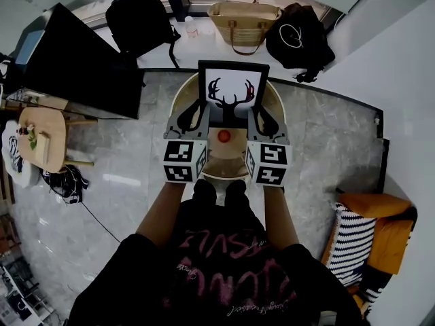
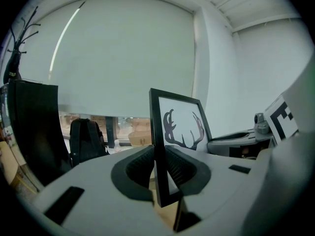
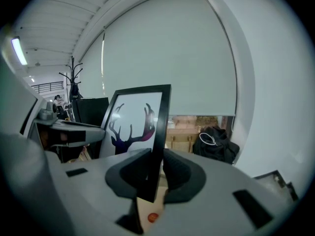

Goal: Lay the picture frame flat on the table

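The black picture frame point(image 1: 233, 87), with a dark antler print on white, stands upright over the round wooden table point(image 1: 178, 98) with its picture facing me. My left gripper point(image 1: 194, 120) is shut on the frame's left edge and my right gripper point(image 1: 262, 121) on its right edge. In the left gripper view the frame point(image 2: 180, 127) runs edge-on between the pads of the left gripper point(image 2: 160, 174). The right gripper view shows the frame point(image 3: 136, 122) pinched the same way by the right gripper point(image 3: 154, 174). The frame's bottom edge is hidden behind the grippers.
A small red object point(image 1: 223, 136) lies on the table between the grippers. Behind the table stand a black screen point(image 1: 81, 66), a black backpack point(image 1: 139, 19), a woven bag point(image 1: 243, 20) and a black bag point(image 1: 299, 36). An orange seat with a striped cushion point(image 1: 370, 240) is at right.
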`<action>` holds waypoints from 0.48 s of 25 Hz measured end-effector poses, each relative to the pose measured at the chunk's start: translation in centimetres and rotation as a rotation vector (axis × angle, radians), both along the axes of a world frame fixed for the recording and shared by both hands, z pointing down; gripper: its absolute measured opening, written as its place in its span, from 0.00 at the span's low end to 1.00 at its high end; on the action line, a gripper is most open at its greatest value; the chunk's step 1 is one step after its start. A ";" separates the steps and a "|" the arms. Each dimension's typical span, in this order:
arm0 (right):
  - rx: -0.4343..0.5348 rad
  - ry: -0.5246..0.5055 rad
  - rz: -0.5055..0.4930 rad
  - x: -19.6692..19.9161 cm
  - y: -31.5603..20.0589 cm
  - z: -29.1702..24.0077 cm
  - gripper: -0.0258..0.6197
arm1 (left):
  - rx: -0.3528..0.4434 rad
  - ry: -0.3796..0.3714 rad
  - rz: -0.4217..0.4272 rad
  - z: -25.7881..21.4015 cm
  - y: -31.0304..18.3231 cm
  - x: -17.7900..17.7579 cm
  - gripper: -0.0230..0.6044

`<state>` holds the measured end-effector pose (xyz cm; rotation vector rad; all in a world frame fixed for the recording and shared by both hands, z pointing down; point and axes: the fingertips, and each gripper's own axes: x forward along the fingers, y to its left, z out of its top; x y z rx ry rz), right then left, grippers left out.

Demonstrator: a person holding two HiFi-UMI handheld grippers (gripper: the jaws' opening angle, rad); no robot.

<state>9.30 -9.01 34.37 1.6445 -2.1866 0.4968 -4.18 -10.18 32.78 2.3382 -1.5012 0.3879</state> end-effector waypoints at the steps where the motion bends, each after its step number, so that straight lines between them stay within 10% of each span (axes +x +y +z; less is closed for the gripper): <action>1: -0.006 0.000 0.000 0.0 0.1 0.3 0.17 | -0.007 -0.001 0.000 0.3 0.1 0.0 0.15; 12: -0.074 -0.008 -0.016 -0.5 0.6 3.6 0.17 | -0.069 -0.006 -0.018 3.5 0.8 -0.5 0.15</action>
